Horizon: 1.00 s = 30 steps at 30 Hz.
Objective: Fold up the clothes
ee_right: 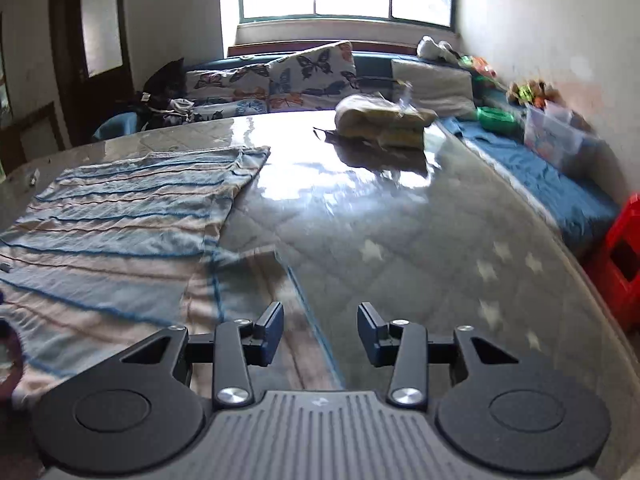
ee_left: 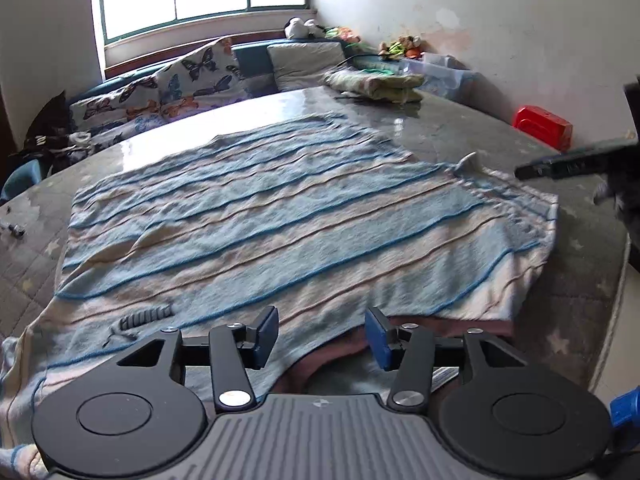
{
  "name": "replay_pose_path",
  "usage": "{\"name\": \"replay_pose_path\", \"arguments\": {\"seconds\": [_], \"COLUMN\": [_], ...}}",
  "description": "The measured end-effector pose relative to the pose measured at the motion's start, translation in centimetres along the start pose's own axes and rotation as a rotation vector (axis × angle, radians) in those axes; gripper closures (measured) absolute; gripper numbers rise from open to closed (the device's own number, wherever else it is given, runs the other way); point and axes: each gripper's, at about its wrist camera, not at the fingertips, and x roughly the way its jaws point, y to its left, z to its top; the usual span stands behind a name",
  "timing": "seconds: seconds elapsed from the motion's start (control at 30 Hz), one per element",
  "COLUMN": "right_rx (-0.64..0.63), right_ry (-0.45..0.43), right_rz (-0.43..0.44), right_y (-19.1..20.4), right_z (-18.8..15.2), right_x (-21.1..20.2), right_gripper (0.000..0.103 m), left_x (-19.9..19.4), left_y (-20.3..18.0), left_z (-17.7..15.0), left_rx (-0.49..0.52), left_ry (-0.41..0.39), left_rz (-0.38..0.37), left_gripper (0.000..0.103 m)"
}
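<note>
A blue and cream striped shirt (ee_left: 280, 220) lies spread flat on the grey quilted table (ee_left: 460, 128). Its collar with a dark maroon inner band (ee_left: 344, 344) faces my left gripper (ee_left: 322, 334), which is open and empty just above that edge. In the right wrist view the shirt (ee_right: 120, 216) lies at the left, one sleeve (ee_right: 256, 280) reaching under my right gripper (ee_right: 320, 330), which is open and empty over the sleeve's edge and the table (ee_right: 420, 240). The right gripper (ee_left: 560, 164) also shows as a dark shape at the right of the left wrist view.
A folded yellow-green cloth pile (ee_right: 384, 120) sits at the table's far side. Butterfly cushions (ee_left: 188, 80) line a bench under the window. A red stool (ee_left: 542, 126) stands off the right edge, and a clear plastic box (ee_right: 556, 136) sits by the wall.
</note>
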Motion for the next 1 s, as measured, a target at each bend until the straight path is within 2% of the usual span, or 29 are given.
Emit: {"name": "replay_pose_path", "arguments": {"seconds": [0.1,0.37,0.4,0.43,0.47,0.57,0.8,1.0], "right_rx": [0.042,0.059,0.060,0.060,0.057,0.063,0.116,0.180], "right_ry": [0.009,0.007,0.002,-0.003,-0.007,-0.018,-0.035,-0.044], "right_rz": [0.008,-0.015,-0.020,-0.026,-0.032,-0.029,-0.019,0.000], "right_y": [-0.3,0.0,0.0,0.0,0.1,0.0,-0.4,-1.0], "right_z": [-1.4,-3.5,-3.5,-3.6,-3.7,-3.6,-3.8,-4.0], "right_x": [-1.3,-1.9,-2.0,-2.0,-2.0,-2.0,-2.1,-2.1], "right_gripper": [0.058,0.060,0.063,0.076,0.084,0.092,0.092,0.079], "left_x": [0.1,2.1,2.3,2.5,2.7,2.9,2.5,1.6], "left_y": [-1.5,-6.8,-7.3,-7.8,-8.2,-9.1,-9.1,-8.3], "left_z": [1.0,2.6,2.5,2.3,2.1,1.4,0.9,1.1], "left_rx": [0.031,0.167,0.180,0.194,0.206,0.238,0.242,0.209], "left_ry": [-0.023,-0.045,-0.041,-0.037,-0.030,-0.016,-0.025,-0.044], "left_rz": [-0.029,-0.107,-0.119,-0.128,-0.135,-0.133,-0.137,-0.116], "left_gripper": [0.051,0.051,0.051,0.051,0.051,0.051,0.051,0.051]}}
